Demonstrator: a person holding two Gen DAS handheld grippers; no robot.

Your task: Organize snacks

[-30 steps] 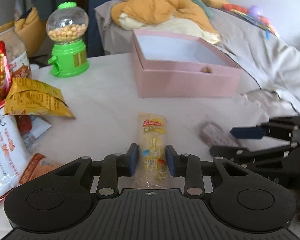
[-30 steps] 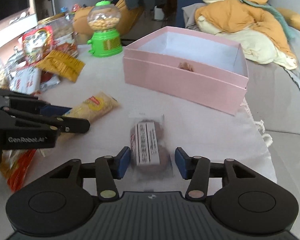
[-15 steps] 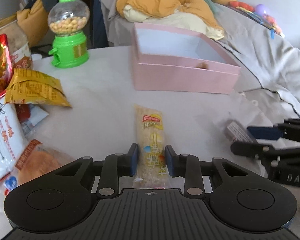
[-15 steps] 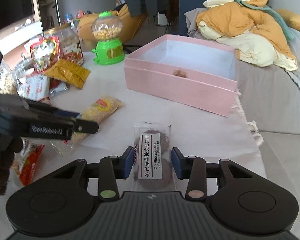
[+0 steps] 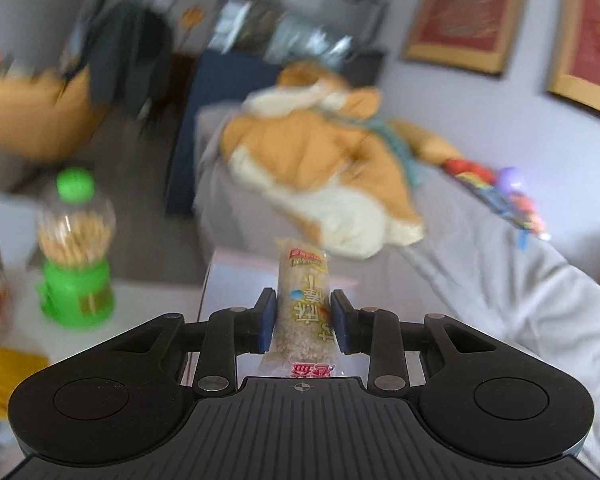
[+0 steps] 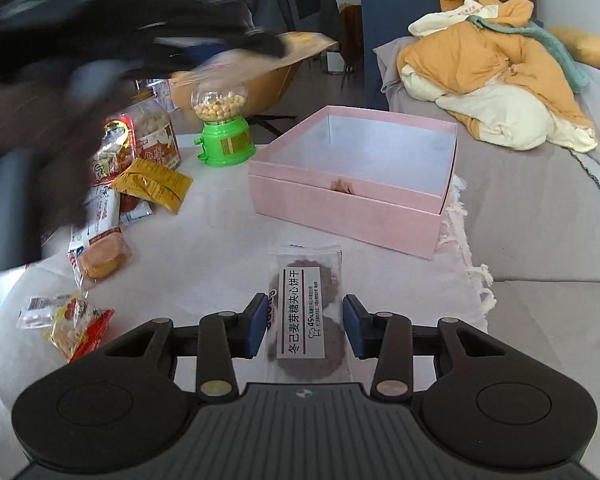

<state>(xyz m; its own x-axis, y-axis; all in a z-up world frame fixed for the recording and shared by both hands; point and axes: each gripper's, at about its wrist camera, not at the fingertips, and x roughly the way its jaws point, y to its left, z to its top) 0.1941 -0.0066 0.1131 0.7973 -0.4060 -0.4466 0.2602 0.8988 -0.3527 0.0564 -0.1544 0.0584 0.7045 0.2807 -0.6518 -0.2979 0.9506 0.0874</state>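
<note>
My left gripper (image 5: 303, 322) is shut on a long yellow rice-cracker packet (image 5: 305, 304) and holds it up in the air, over the near edge of the pink box (image 5: 236, 276). In the right wrist view the left gripper is a dark blur at the upper left, with the packet (image 6: 252, 60) sticking out. My right gripper (image 6: 306, 326) straddles a clear-wrapped chocolate sandwich biscuit (image 6: 304, 316) lying on the white cloth; the jaws stand close beside it with a small gap. The open pink box (image 6: 380, 208) lies just beyond, with one small brown snack (image 6: 342, 186) inside.
A green candy dispenser (image 6: 224, 136) stands left of the box. Several snack packets (image 6: 152, 184) and a jar (image 6: 156, 136) lie at the left. A grey sofa with an orange jacket (image 6: 488, 72) is to the right, past the fringed cloth edge (image 6: 468, 256).
My left gripper has lifted the rice-cracker packet off the table and tilted upward, moving fast. My right gripper has narrowed around the biscuit packet, which stays on the cloth.
</note>
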